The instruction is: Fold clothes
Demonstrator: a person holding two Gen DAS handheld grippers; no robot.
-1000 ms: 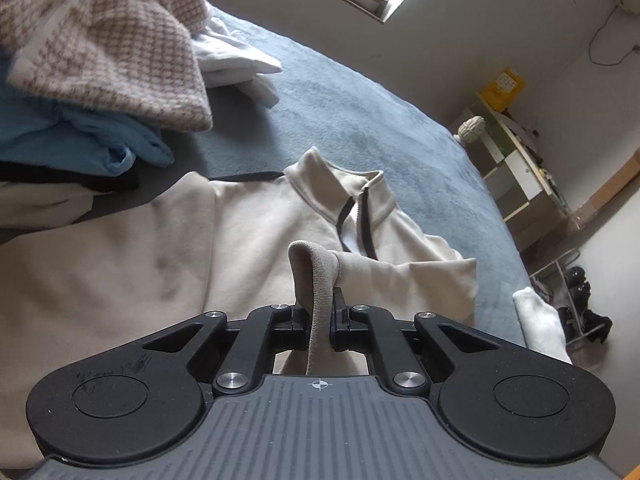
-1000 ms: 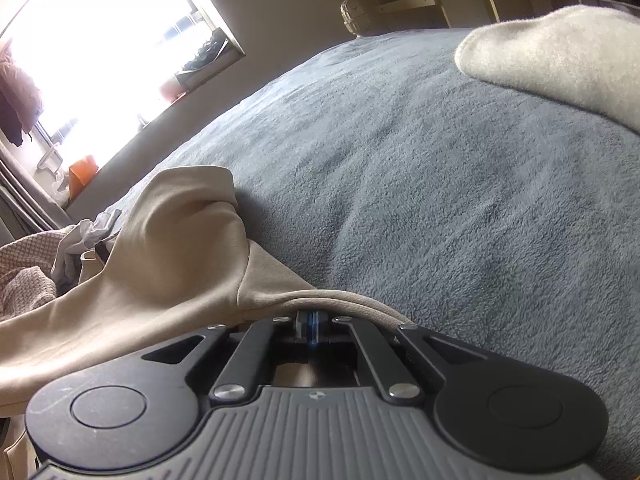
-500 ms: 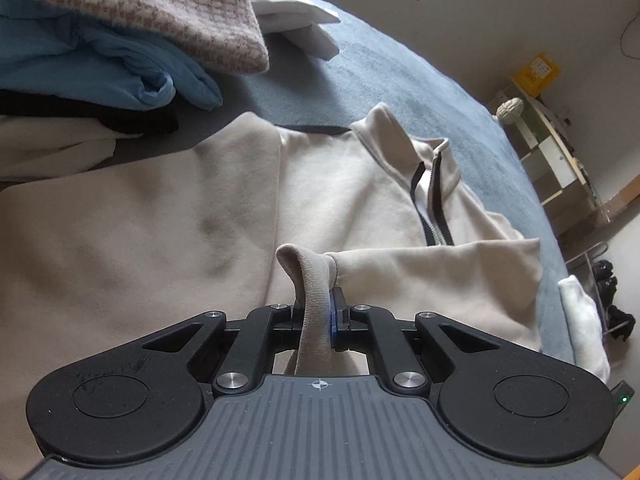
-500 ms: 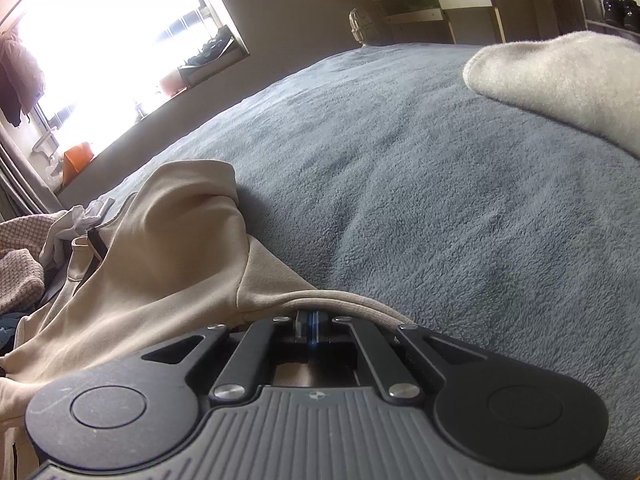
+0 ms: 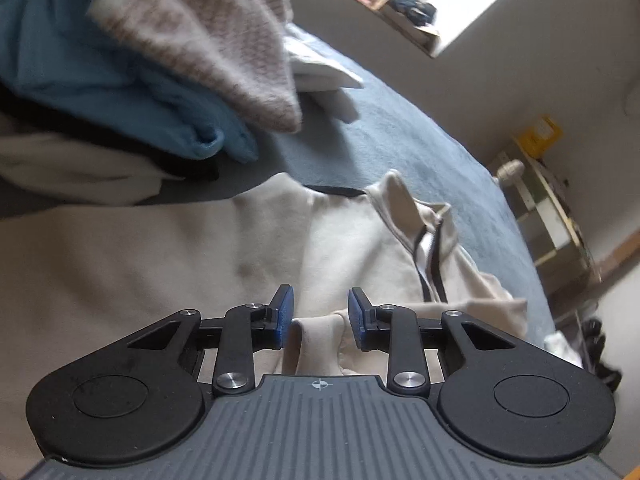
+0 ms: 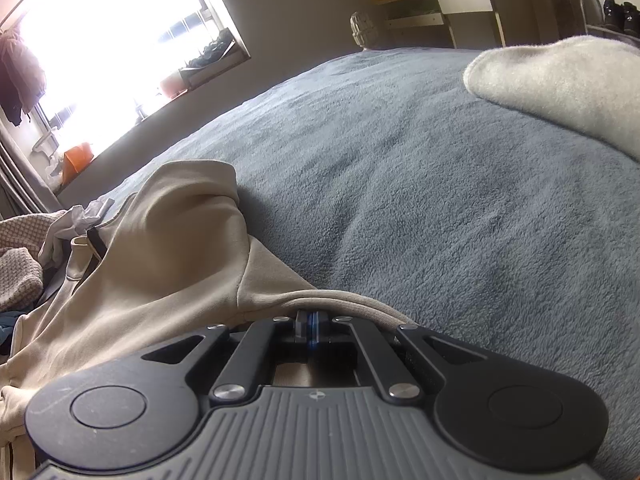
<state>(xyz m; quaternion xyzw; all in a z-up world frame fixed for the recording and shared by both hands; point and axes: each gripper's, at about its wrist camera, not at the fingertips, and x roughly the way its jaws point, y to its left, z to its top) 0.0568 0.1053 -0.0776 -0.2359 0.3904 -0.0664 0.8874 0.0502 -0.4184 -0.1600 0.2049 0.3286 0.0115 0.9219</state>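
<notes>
L gripper (image 5: 319, 316): fingers spread wide, blue pads (image 5: 285, 314) bare, nothing pinched. A beige cuff (image 5: 316, 344) stands in the gap betw. them, close to the L pad, apart from the R one. Cuff belongs to the beige zip-neck sweatshirt (image 5: 160, 248), which lies spread on the blue-grey bed blanket (image 5: 400, 136). Just beyond the fingers is the sweatshirt's chest; further on, its stand-up collar (image 5: 394, 196) w/ dark zip (image 5: 434, 256) partly open. The far sleeve is folded across, to the R of the zip.

Past the sweatshirt, on the collar's L side: heap of unfolded clothes – a cream piece (image 5: 60, 168) at the bottom, a dark layer, a blue garment (image 5: 120, 92), a pink-and-white knit (image 5: 224, 48) on top, blurred. Behind the knit, a white garment (image 5: 320, 72). Beyond the collar, bare blanket up to the wall and a bright windowsill (image 5: 400, 20). Far R of the collar: shelf unit (image 5: 560, 224).

R gripper (image 6: 312, 322): fingers closed tight, pads together w/ no gap showing. The sweatshirt's ribbed hem edge (image 6: 340, 298) runs right over the tips; can't tell if fabric is actually caught betw. the pads. From there the sweatshirt (image 6: 160, 248) rises to the L in a bunched fold. Beyond it, knit & white items at far L. R of the sweatshirt: open blanket (image 6: 440, 180), then a pale fleecy garment (image 6: 560, 80) at far R. Furthest: window (image 6: 112, 32), desk (image 6: 472, 4) by the wall.
</notes>
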